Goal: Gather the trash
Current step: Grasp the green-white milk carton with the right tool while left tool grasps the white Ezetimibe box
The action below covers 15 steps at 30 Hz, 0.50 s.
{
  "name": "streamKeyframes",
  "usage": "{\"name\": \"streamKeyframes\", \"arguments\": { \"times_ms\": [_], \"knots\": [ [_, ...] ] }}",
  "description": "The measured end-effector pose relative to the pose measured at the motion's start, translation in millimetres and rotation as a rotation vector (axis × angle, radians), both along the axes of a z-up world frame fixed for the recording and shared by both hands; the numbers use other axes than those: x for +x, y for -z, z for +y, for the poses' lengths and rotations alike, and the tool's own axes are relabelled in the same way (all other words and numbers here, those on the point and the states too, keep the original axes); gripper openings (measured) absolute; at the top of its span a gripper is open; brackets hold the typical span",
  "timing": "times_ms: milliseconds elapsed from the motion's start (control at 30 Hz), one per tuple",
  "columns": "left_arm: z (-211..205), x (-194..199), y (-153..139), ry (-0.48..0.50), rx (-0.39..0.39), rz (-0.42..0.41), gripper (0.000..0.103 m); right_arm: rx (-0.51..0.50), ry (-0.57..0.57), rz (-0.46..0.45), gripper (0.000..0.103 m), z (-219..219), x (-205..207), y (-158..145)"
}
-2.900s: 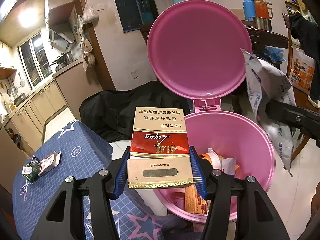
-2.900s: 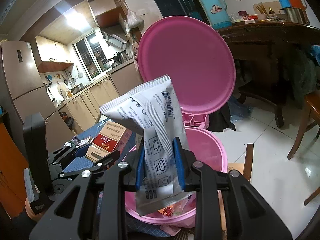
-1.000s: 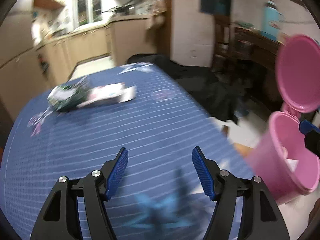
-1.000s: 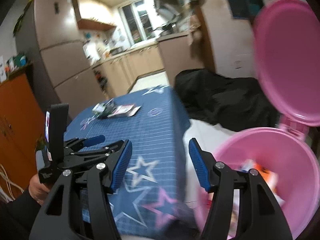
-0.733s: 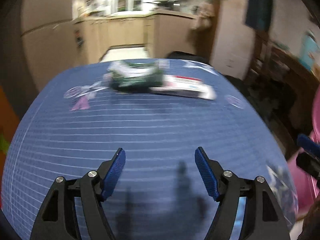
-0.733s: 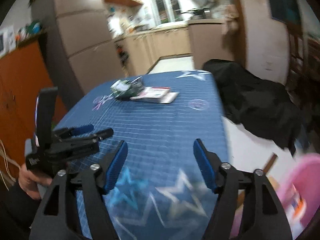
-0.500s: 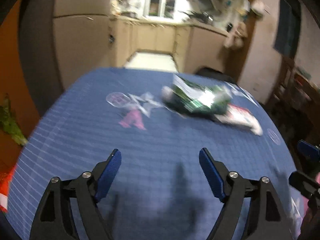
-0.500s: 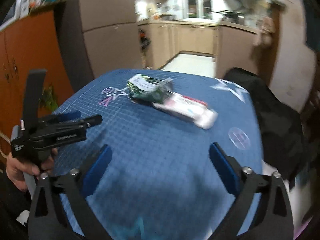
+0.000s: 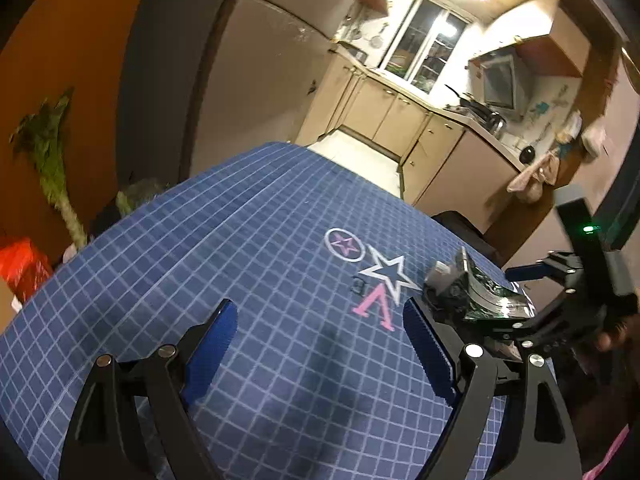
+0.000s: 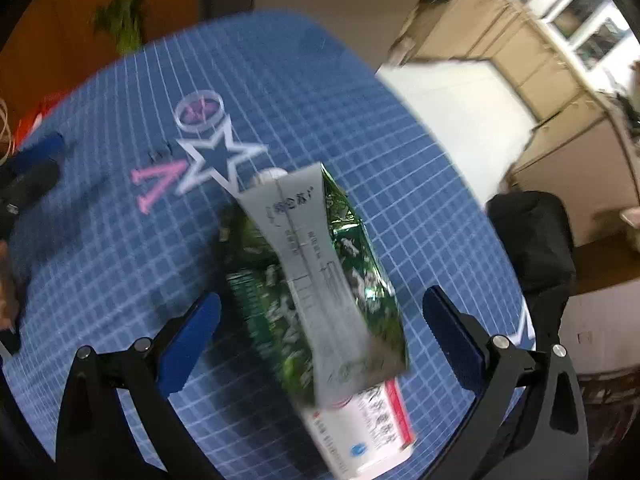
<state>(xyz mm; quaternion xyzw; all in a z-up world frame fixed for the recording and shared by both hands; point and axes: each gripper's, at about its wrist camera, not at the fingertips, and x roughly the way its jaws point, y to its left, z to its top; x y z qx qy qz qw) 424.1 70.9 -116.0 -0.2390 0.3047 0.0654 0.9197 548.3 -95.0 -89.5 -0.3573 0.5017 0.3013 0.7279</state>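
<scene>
On the blue checked tablecloth (image 9: 248,264), seen from the left wrist camera, the left gripper (image 9: 320,344) hangs with its jaws wide and nothing between them; they have just been opening further. Only cloth lies under it, beside the printed star (image 9: 386,276). The trash is off to its right: a crumpled green wrapper (image 9: 476,296) sits near the table edge, and the right gripper (image 9: 560,304) is already close over it. I judge that the left one is opened wide to be ready for its own piece.

Over the same pile, in the right wrist camera, the right gripper (image 10: 320,336) points steeply down with its jaws at their widest, empty. The green wrapper (image 10: 352,264) lies between the two blue fingers (image 10: 192,336) but they do not touch it. A white and red box (image 10: 372,428) lies partly under the wrapper, at its near end. The wide opening seems chosen because the wrapper is bulky. The next step, I think, is to lower and close on it, taking care not to catch the box by accident.
</scene>
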Motion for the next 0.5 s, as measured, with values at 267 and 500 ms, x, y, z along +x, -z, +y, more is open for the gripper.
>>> {"name": "streamKeyframes", "arguments": {
  "times_ms": [267, 500],
  "knots": [
    [11.6, -1.9, 12.2, -0.034, -0.058, 0.046, 0.085, 0.02, -0.013, 0.179, 0.083, 12.2, 27.6, 19.3],
    [24.0, -11.1, 10.2, -0.116, -0.069, 0.025, 0.085, 0.117, 0.061, -0.018, 0.08, 13.0, -44.3, -12.6]
  ]
}}
